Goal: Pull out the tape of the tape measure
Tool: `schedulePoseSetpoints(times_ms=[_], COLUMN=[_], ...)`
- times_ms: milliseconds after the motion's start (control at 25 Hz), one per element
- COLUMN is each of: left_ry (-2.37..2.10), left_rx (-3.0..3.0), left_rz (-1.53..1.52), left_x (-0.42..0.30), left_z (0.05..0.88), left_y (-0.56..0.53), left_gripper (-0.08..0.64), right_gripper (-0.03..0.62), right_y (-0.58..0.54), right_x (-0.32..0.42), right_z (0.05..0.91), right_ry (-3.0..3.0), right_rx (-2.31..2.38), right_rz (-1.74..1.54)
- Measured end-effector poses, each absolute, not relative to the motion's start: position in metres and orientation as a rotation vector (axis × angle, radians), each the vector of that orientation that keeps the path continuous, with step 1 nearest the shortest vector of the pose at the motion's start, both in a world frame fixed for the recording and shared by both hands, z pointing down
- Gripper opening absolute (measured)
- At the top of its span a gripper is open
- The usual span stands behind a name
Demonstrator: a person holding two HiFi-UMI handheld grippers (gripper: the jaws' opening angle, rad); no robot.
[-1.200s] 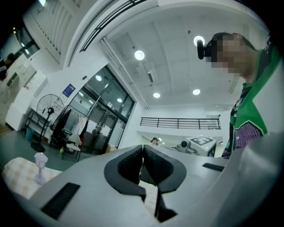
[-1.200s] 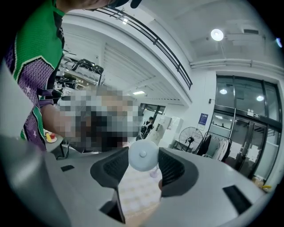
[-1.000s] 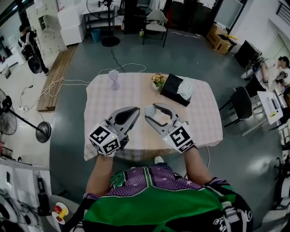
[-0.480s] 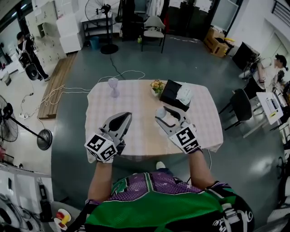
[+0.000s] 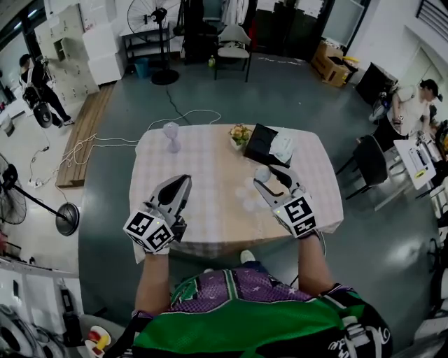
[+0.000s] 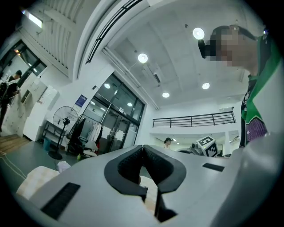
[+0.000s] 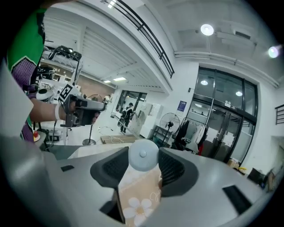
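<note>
My right gripper (image 5: 265, 179) is shut on the tape measure (image 5: 262, 173), a small round pale-blue case, above the right half of the table (image 5: 210, 150). In the right gripper view the case (image 7: 143, 154) sits between the two dark pads of the right gripper (image 7: 143, 163). My left gripper (image 5: 184, 180) hovers over the table's left half with its jaws pressed together. In the left gripper view the left gripper (image 6: 143, 153) shows nothing between its pads. I cannot make out any pulled-out tape between the two grippers.
On the checked tablecloth stand a purple glass (image 5: 171, 133), a small flower pot (image 5: 242, 133) and a black tissue box (image 5: 269, 145) at the far side. A black chair (image 5: 369, 159) and a seated person (image 5: 409, 105) are to the right, a fan (image 5: 162, 21) beyond.
The two grippers, tip to tip a second ago, have drawn apart: the left one moved left and toward me, the right one moved right with the case.
</note>
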State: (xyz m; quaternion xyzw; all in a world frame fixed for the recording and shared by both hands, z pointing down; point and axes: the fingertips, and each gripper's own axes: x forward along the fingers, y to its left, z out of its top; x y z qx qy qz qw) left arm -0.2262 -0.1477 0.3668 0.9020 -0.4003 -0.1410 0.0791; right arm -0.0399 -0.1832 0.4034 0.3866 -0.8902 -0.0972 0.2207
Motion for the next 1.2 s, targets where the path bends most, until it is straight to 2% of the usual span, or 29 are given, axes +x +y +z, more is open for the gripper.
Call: schedulePoseSetpoints(times_ms=[960, 1200], left_ry=[-1.432, -1.411], left_rx=[2.532, 2.545], left_rz=[-0.487, -0.441], left_x=[-0.275, -0.249], left_z=[0.381, 0.393], left_y=[-0.172, -0.179], left_gripper=[0.026, 0.026], right_gripper=[0.219, 0.220], right_y=[-0.204, -0.208], right_x=[0.026, 0.019], right_z=[0.418, 0.433], right_ry=[-2.359, -2.399], right_rx=[1.194, 1.111], right_rz=[-0.204, -0.197])
